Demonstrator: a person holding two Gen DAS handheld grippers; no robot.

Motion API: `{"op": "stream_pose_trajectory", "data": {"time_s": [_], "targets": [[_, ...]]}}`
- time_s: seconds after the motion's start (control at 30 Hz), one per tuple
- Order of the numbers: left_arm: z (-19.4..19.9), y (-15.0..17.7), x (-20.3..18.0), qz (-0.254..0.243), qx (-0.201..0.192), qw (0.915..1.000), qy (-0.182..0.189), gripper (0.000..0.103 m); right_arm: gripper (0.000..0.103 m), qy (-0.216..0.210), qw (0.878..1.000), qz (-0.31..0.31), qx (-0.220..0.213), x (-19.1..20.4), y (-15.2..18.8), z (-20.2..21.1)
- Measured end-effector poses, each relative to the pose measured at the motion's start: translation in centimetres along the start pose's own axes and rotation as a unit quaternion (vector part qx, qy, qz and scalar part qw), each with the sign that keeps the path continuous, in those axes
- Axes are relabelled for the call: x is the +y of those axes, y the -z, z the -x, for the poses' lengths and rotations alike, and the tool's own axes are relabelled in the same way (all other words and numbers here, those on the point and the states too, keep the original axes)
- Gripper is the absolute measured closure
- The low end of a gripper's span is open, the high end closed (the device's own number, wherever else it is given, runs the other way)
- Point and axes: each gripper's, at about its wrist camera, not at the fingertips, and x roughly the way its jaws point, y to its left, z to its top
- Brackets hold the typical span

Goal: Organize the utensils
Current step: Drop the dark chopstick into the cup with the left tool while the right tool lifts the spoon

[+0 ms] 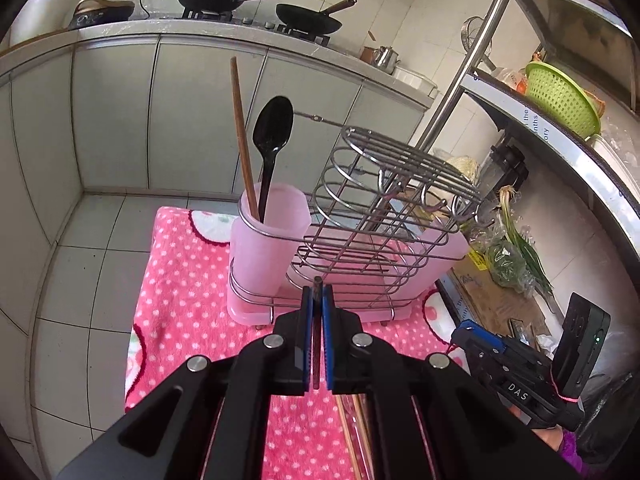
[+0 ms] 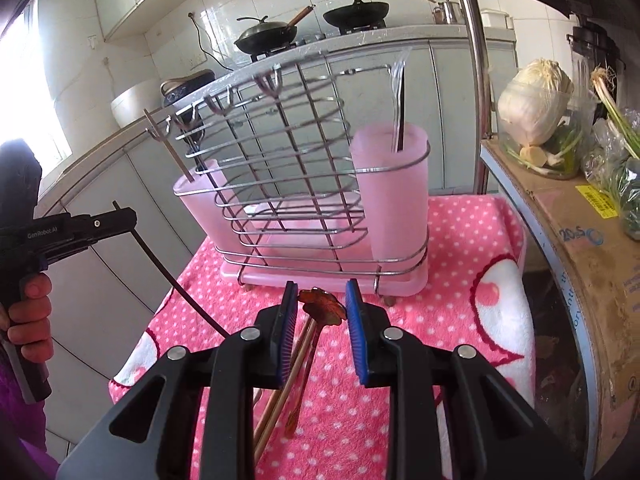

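Observation:
A wire utensil rack (image 1: 384,216) with pink cups stands on a pink dotted towel (image 1: 188,304). The left cup (image 1: 272,236) holds a black spoon (image 1: 272,136) and a brown chopstick (image 1: 242,136). My left gripper (image 1: 317,300) is shut on a thin dark chopstick (image 1: 317,292), just in front of the rack; the right wrist view shows that gripper (image 2: 120,216) holding the stick (image 2: 168,272) slanting down. My right gripper (image 2: 322,304) is open above brown chopsticks (image 2: 280,396) and an amber flower-headed spoon (image 2: 324,306) lying on the towel (image 2: 460,280). The rack's other cup (image 2: 394,196) holds a clear fork (image 2: 398,92).
A steel shelf (image 1: 560,128) stands on the right with a green colander (image 1: 560,100), greens (image 1: 516,256) and a cardboard box (image 2: 576,248) with a cabbage (image 2: 534,100). Behind is a counter (image 1: 224,30) with woks. Tiled floor lies to the left.

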Motion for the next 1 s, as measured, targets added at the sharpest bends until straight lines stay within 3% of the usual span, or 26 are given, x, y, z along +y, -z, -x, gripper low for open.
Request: {"op": "stream_pose_trajectory", "data": {"time_s": [0.13,0.17,0.37,0.63,1.0], "targets": [[2.1,-0.9,-0.9,-0.022,-0.026,0.9994,-0.001,0.099,0.082,0.001,1.0,0.007,-0.019,0.4,-1.5,1.7],[2.6,-1.1,-1.1,-0.025,-0.033,0.9992,0.0,0.099,0.092,-0.002,1.0,0.006,-0.02,0.4,-1.9,2.0],[4.6,-2.2,-1.4,-0.031,-0.058,0.9979,0.0,0.099,0.095,-0.006,1.0,-0.004,-0.021,0.0,-3.1,2.4],[4.5,-2.2,-0.5,-0.015,-0.049,0.9987,-0.001,0.099,0.099,-0.012,1.0,-0.013,-0.016,-0.5,-3.3,2.7],[6.3,-5.2,-0.9,-0.018,-0.068,0.9975,0.002,0.099,0.099,0.067,0.992,0.061,-0.085,1.0,-10.4,9.0]]}}
